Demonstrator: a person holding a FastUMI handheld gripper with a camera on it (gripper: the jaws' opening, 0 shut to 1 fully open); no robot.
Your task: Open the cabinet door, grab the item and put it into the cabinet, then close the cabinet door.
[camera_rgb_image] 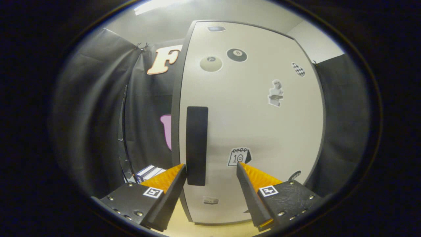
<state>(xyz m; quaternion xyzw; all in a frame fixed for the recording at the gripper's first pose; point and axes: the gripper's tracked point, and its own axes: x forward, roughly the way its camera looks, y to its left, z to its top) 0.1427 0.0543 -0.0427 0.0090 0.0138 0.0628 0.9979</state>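
Straight ahead of the claw (210,168) stands the cabinet door (260,118), shut, pale and dotted with stickers, filling the scene from 11 to 3 o'clock. Its fingers are spread wide and released, grasping nothing; the left fingertip (179,171) sits just at the lower end of the door's dark vertical handle (196,144), though whether it touches cannot be told, and the right fingertip (241,169) lies just below a calendar sticker (239,156). Both fingers point level at the door, roughly square to it. At 8 o'clock, beyond the left finger and beside the cabinet's edge, a small blue-and-white box (148,172) rests low down. Beneath the door's lower edge runs the light wooden counter (210,230).
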